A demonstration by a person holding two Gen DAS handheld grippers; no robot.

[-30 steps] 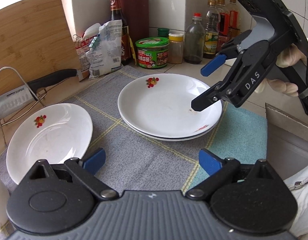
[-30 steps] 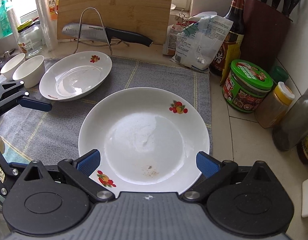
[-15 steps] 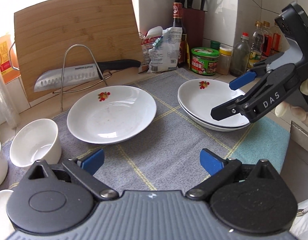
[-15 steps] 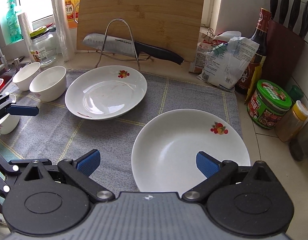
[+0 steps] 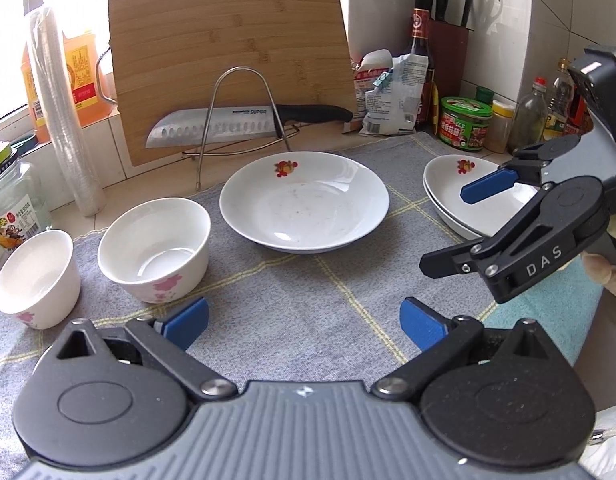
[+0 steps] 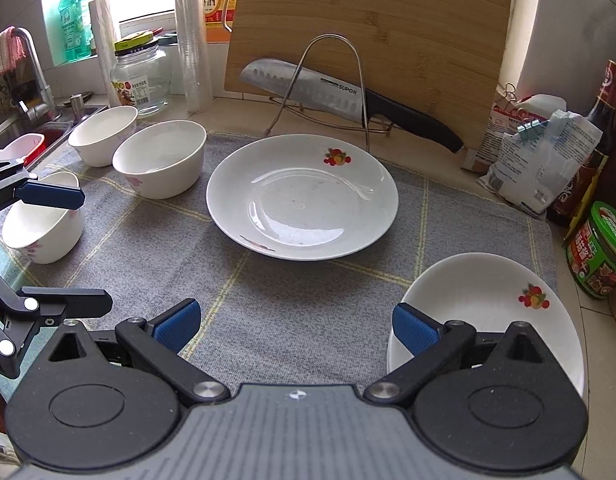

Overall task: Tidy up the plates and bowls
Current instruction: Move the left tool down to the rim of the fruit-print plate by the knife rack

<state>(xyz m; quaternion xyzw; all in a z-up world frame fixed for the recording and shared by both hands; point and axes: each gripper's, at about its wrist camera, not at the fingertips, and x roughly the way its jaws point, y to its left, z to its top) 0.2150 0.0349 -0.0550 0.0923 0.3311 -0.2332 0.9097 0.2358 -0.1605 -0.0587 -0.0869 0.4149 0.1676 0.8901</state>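
A single white plate (image 5: 303, 208) with a fruit print lies mid-mat; it also shows in the right wrist view (image 6: 301, 196). A stack of two plates (image 5: 448, 188) lies at the right, also in the right wrist view (image 6: 488, 308). White bowls with pink flowers stand at the left: one (image 5: 153, 250), another (image 5: 33, 278); the right wrist view shows three bowls (image 6: 159, 158) (image 6: 101, 134) (image 6: 43, 218). My left gripper (image 5: 303, 322) is open and empty above the mat. My right gripper (image 6: 295, 326) is open and empty, beside the plate stack; it shows in the left wrist view (image 5: 452, 228).
A grey checked mat (image 6: 308, 300) covers the counter. A knife (image 5: 247, 122) rests on a wire rack before a bamboo board (image 5: 227, 52). A bag (image 6: 540, 164), jars (image 5: 464, 124) and bottles stand at the right back. A glass jar (image 6: 139, 76) and the sink (image 6: 27, 132) are at the left.
Both grippers have swung left, away from the plate stack. The single plate is now centred in both views and the bowls have come into view at the left.
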